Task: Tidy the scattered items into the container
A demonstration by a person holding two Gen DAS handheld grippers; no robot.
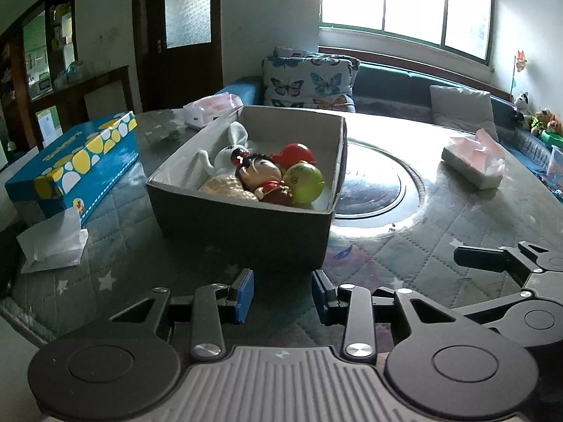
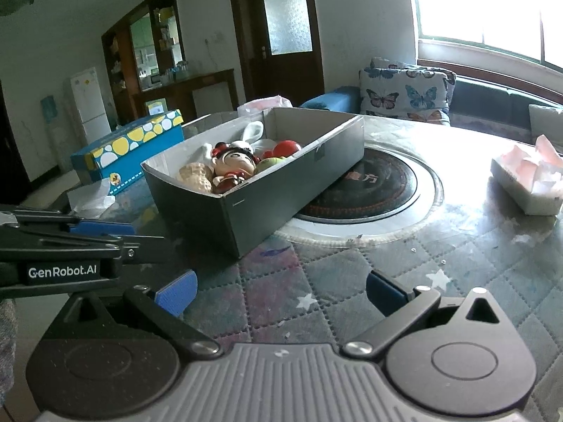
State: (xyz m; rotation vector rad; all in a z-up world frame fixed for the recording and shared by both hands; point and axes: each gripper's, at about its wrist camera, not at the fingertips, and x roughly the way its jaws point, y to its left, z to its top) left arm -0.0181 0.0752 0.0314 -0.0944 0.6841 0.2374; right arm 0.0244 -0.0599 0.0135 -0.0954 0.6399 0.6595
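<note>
1. Left gripper [image 1: 282, 293] parted, empty, low on quilted table [image 1: 404, 246]; right gripper [image 2: 281, 293] wider apart, empty too.
2. Grey box [image 1: 242, 225] straight ahead of left, closer to it; long axis running away toward the window.
3. Holding doll [image 1: 260, 172], green apple [image 1: 306, 181], red toy [image 1: 295, 153].
4. "GenRobot.AI" readable.
</note>
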